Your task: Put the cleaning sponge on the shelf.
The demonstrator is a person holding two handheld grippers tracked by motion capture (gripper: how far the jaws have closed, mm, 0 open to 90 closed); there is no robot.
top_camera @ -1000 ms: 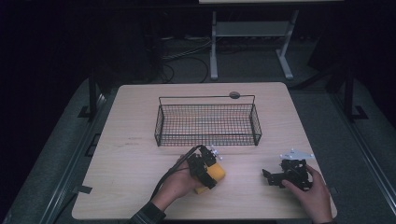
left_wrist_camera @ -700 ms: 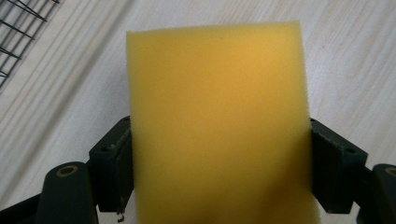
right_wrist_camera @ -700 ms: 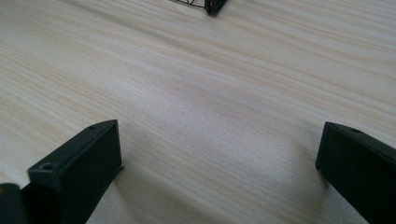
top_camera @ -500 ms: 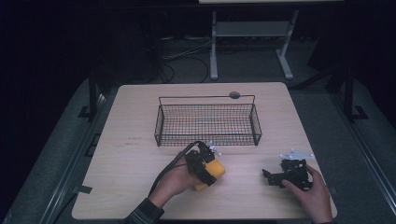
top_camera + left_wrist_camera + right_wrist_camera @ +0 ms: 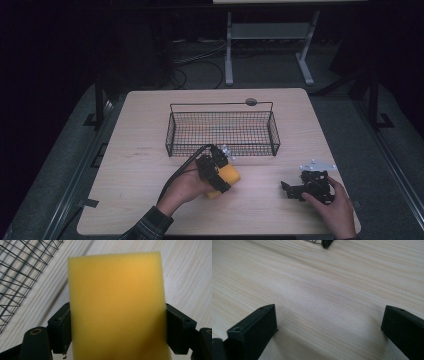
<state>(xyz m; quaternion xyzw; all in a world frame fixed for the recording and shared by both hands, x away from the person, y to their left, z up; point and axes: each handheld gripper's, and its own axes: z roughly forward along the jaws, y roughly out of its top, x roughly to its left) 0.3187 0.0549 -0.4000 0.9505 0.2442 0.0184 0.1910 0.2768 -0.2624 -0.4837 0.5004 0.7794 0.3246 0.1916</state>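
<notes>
On the near left of the pale wooden surface [image 5: 145, 150], a hand [image 5: 182, 189] in a plaid sleeve [image 5: 150, 227] holds the left tool [image 5: 225, 172], its black cable [image 5: 181, 167] looping back toward the person. This tool is clamped on a yellow sponge [image 5: 227, 180]; in the left gripper view the sponge [image 5: 116, 305] stands between the two black jaws, which press on its left and right sides, with wood grain behind it and basket wire at the upper left. The sponge sits just near of the black wire basket [image 5: 222, 131], close to its near wall, left of the basket's middle. The basket stands in the middle of the surface, its long side running left to right. A small round grey disc [image 5: 251, 102] lies on the surface just beyond the basket's far rim. At the near right, the other hand [image 5: 335, 210] holds the right tool [image 5: 290, 189] low at the surface, pointing left, well apart from the sponge. In the right gripper view its jaws stand wide apart with bare wood between them, and a corner of the basket [image 5: 324, 243] shows at the top.
</notes>
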